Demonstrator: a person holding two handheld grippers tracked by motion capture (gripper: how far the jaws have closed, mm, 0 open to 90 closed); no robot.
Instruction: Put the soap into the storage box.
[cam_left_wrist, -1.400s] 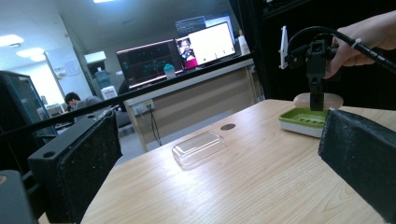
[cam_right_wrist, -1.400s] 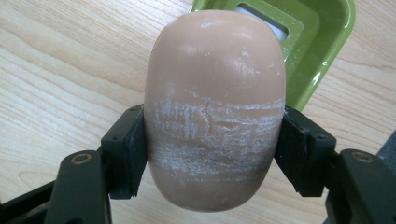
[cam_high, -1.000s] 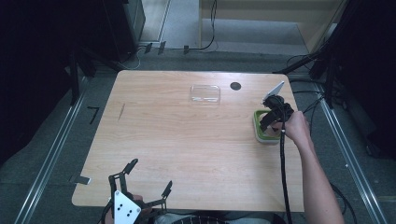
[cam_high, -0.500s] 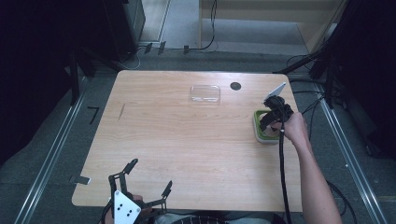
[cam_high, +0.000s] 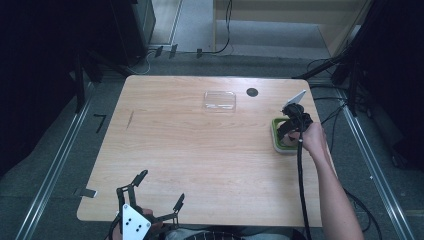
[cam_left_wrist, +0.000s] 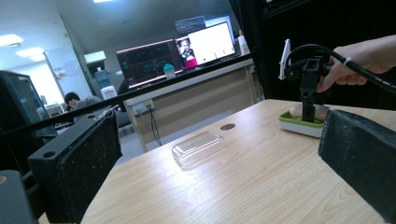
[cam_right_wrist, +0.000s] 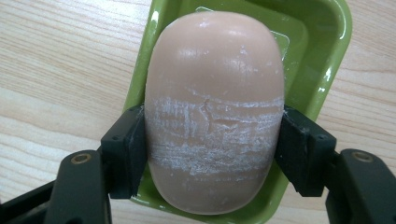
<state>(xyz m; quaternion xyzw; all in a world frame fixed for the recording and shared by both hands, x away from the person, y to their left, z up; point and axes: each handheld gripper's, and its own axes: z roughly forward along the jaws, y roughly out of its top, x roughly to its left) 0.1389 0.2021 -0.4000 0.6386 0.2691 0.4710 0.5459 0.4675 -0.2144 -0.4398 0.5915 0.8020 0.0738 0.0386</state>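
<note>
A pale pink oval soap bar (cam_right_wrist: 215, 107), scuffed white across its middle, lies over a green dish (cam_right_wrist: 322, 60). My right gripper (cam_right_wrist: 212, 151) is shut on the bar, one pad on each long side. I cannot tell whether the bar rests in the dish or hangs just above it. In the high view the right gripper (cam_high: 292, 127) points down over the green dish (cam_high: 276, 131) near the table's right edge. My left gripper (cam_high: 161, 186) stands open at the table's front edge, nothing between its jaws. Its own view also shows the dish (cam_left_wrist: 299, 125).
A clear plastic lid (cam_high: 219, 100) lies near the table's far edge, also seen from the left gripper (cam_left_wrist: 198, 147). A small black hole (cam_high: 252, 92) is to the right of it. The right gripper's black cable (cam_high: 301, 190) runs along the forearm.
</note>
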